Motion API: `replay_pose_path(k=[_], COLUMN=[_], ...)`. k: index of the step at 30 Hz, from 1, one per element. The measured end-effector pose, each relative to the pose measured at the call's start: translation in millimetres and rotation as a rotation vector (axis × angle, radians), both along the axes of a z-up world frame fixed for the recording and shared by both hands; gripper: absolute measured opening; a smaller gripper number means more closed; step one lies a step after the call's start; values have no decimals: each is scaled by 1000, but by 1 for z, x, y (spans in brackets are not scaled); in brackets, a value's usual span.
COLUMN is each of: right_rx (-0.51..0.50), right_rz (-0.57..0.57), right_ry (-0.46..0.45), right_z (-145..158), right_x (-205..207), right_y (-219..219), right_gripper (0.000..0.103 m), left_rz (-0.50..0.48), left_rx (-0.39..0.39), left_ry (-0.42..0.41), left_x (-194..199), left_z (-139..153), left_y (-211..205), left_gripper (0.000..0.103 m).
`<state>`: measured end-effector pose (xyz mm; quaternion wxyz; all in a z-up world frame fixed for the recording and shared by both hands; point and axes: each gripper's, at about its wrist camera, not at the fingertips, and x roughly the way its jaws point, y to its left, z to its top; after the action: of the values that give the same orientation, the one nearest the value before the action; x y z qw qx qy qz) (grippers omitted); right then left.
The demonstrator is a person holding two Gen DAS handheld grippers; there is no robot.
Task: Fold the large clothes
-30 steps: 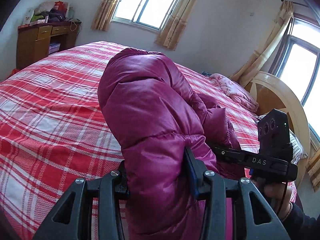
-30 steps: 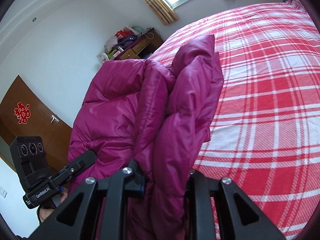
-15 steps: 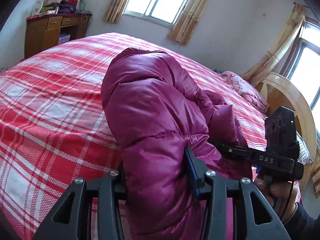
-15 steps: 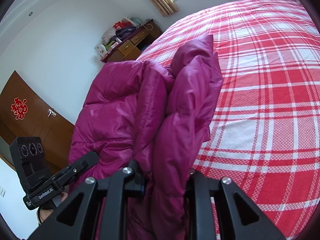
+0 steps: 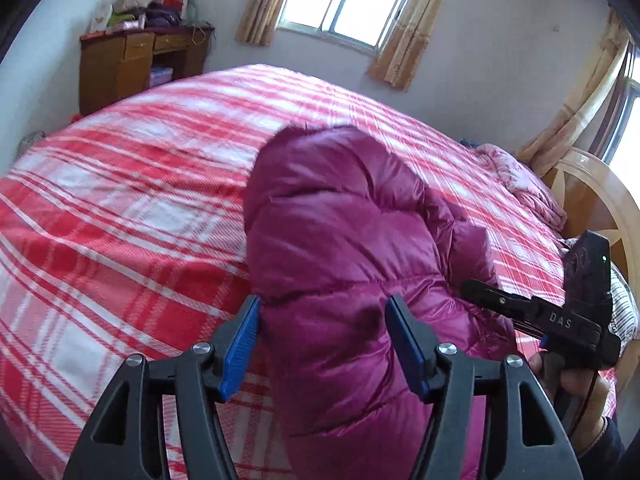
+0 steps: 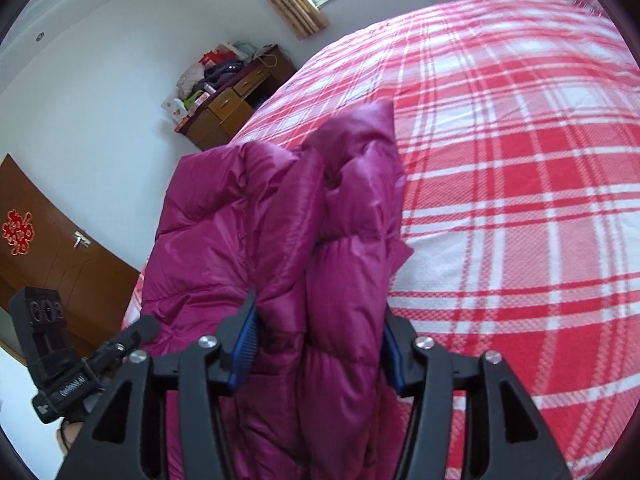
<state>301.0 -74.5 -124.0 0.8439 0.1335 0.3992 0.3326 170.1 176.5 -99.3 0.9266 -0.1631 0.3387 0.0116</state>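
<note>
While both sets of jaws have just been opening, one magenta puffer jacket [image 5: 344,248] lies bunched on the red-and-white plaid bedspread [image 5: 120,216].

One jacket, two grippers, one bed: the left gripper [image 5: 322,340] stands with its two blue pads [image 5: 240,344] spread to either side of a padded fold of the jacket, no longer pinching it, though the fabric fills the gap between them. The right gripper [image 6: 316,344] is likewise parted, with a doubled-over fold of the same jacket [image 6: 280,232] between its jaws; whether the pads touch the cloth I cannot tell. Each wrist view shows the other gripper at its edge, held in a hand [image 5: 572,384]. Beyond the bed stand one wooden desk [image 5: 132,64] piled with bags, two curtained windows, and one crumpled pink blanket [image 5: 524,184] near the wooden headboard [image 5: 592,200].
</note>
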Motion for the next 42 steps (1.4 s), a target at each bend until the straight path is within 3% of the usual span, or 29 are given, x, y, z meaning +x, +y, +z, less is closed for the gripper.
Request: replay_pose_path(k=[2, 7, 15, 19, 27, 42], right_rx=[-5, -5, -31, -36, -36, -29], right_rz=[-33, -92, -95, -104, -98, -91], right_ry=[-43, -133, -287, -366, -436, -446], right_z=[13, 45, 89, 107, 126, 129], right_x=[-9, -38, -94, -119, -145, -157], right_y=[-8, -18, -18, -15, -15, -14], right_gripper=[71, 73, 79, 84, 90, 90], left_rz=[9, 15, -1, -6, -14, 2], left_rx=[24, 68, 99, 105, 108, 113], left_ry=[-40, -126, -249, -305, -333, -352], left_x=[-10, -32, -57, -71, -81, -89], left_z=[14, 48, 94, 112, 122, 126], left_y=[-1, -7, -22, -26, -33, -35], left_gripper=[65, 69, 71, 80, 81, 82])
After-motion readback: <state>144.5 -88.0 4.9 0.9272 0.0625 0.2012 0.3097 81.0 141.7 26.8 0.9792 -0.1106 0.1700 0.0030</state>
